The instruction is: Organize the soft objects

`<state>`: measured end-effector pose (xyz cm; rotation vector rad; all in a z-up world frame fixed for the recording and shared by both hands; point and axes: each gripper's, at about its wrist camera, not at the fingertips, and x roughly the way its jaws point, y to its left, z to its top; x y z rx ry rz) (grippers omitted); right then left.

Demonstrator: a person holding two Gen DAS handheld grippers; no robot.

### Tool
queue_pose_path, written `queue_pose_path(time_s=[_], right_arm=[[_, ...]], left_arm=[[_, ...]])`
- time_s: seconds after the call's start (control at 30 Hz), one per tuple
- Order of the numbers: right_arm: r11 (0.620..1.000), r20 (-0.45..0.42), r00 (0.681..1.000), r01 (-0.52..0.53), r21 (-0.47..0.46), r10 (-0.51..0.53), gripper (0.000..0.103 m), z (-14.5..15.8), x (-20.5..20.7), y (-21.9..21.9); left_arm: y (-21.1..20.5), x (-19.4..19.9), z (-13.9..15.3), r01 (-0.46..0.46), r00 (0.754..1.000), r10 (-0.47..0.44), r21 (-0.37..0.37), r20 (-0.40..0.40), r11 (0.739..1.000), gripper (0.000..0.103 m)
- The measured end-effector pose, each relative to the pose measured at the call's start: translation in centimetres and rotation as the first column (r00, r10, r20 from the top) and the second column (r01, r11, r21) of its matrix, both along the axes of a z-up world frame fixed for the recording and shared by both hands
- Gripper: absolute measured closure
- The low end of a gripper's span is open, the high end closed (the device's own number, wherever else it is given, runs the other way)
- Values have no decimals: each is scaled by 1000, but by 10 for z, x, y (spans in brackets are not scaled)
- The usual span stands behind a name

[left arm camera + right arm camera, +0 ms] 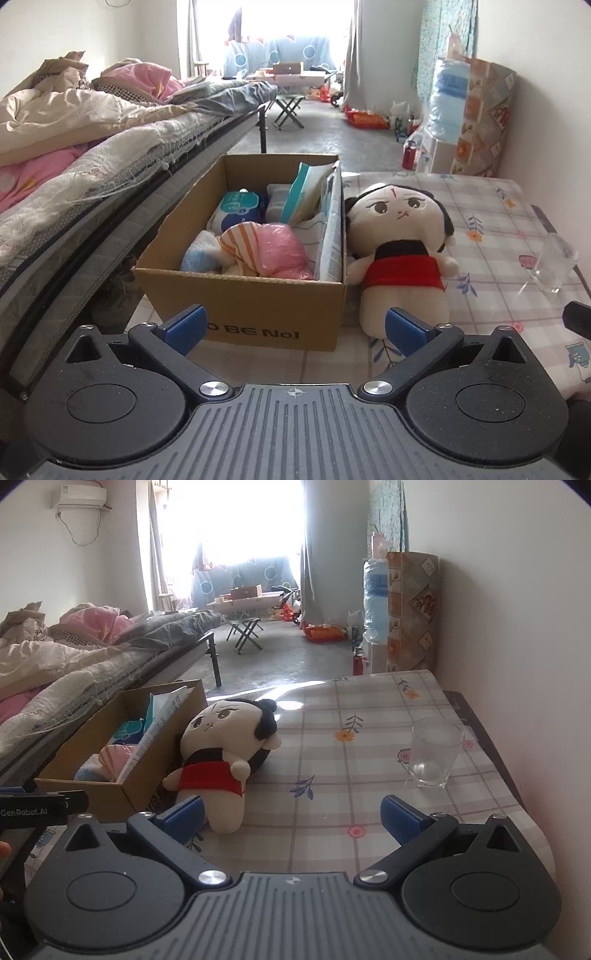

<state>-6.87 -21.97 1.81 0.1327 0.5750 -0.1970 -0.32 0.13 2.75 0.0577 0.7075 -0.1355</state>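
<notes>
Evidently soft and light: plush doll (pixel 400 251) at frame centre-right, leaning against cardboard box (pixel 243 295). Best pinched across the red-clad torso, likely squashing. Left gripper (pixel 295 326) and right gripper (pixel 291 818) spread wide, empty.

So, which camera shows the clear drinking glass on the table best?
The right wrist view: the clear drinking glass stands whole and upright on the checked tablecloth. The left wrist view shows it only at the right edge, distorted.

I see white walls (pixel 509 590), a grey concrete floor (pixel 288 661) and, far off, a glaring window (pixel 229 517). A rumpled bed (pixel 92 122) runs along the left; an air conditioner (pixel 79 496) hangs high.
</notes>
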Motion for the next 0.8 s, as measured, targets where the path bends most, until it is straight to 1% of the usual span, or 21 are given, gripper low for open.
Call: queue_pose_path(time_s=[0.1, 0.23, 0.6, 0.8], right_arm=[[999, -14, 1000, 19, -33, -20, 0, -3, 2, -3], [998, -38, 999, 22, -51, -24, 0, -8, 5, -5], [999, -49, 999, 2, -40, -4, 0, -9, 13, -5], [999, -53, 999, 2, -38, -4, 0, -9, 15, -4]], left_arm=[[2, 2, 0, -14, 1000, 14, 13, -3, 1000, 0], [4, 4, 0, -20, 1000, 21, 22, -8, 1000, 0], [8, 8, 0, -33, 999, 34, 23, -14, 999, 0], [7, 10, -2, -22, 999, 22, 16, -25, 1000, 0]])
